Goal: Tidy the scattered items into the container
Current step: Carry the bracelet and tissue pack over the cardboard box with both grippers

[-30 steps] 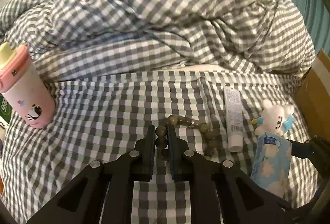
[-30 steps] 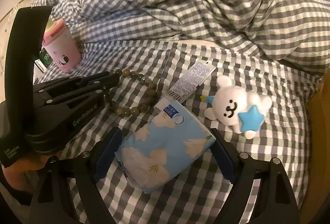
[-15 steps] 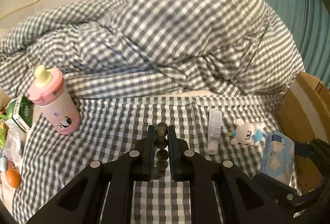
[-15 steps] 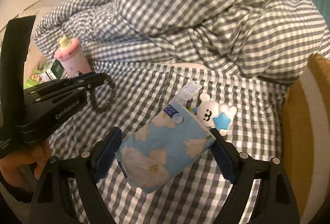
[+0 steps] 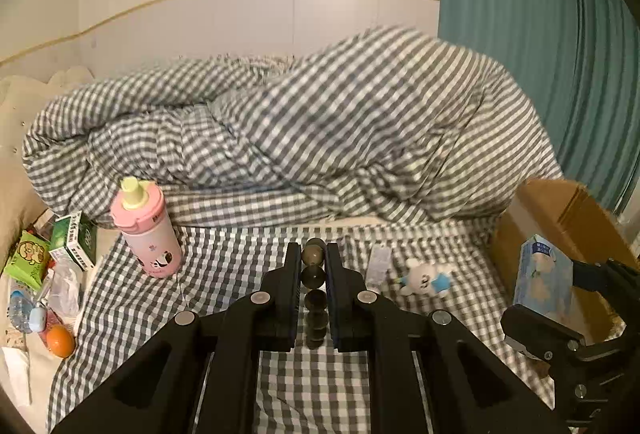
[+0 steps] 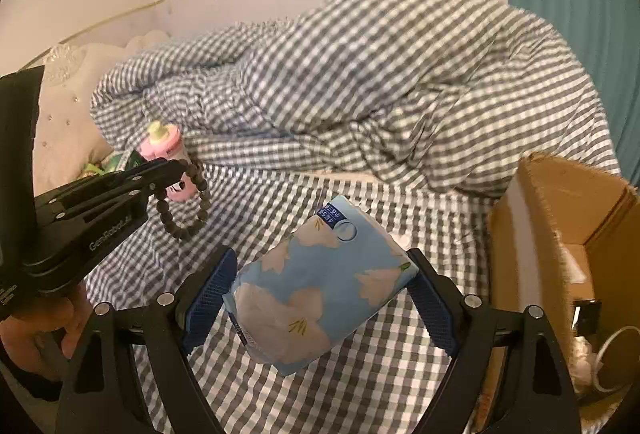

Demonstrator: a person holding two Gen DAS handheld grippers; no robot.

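A bed [image 5: 224, 274] spread with a grey-and-white checked sheet carries everything. A bunched checked duvet [image 5: 320, 138] fills its far half. Near the left stands a pink bottle [image 5: 146, 230], with green boxes [image 5: 74, 242], a small water bottle [image 5: 18, 308] and an orange ball [image 5: 60, 341] at the left edge. Right of centre lie a white tube [image 5: 380, 265] and a small white plush toy [image 5: 426, 276]. A cardboard box [image 5: 560, 218] sits at the right edge.

The duvet [image 5: 304, 130] and bed sheet [image 5: 224, 274] carry grey-and-white gingham checks, and the curtain [image 5: 532, 46] at the upper right is teal. The tissue pack [image 6: 320, 286] is light blue with pale flowers, the bottle [image 5: 146, 230] pink with a pale yellow cap, the bead bracelet [image 6: 186, 206] dark olive-brown, the cardboard box [image 6: 576, 234] tan.
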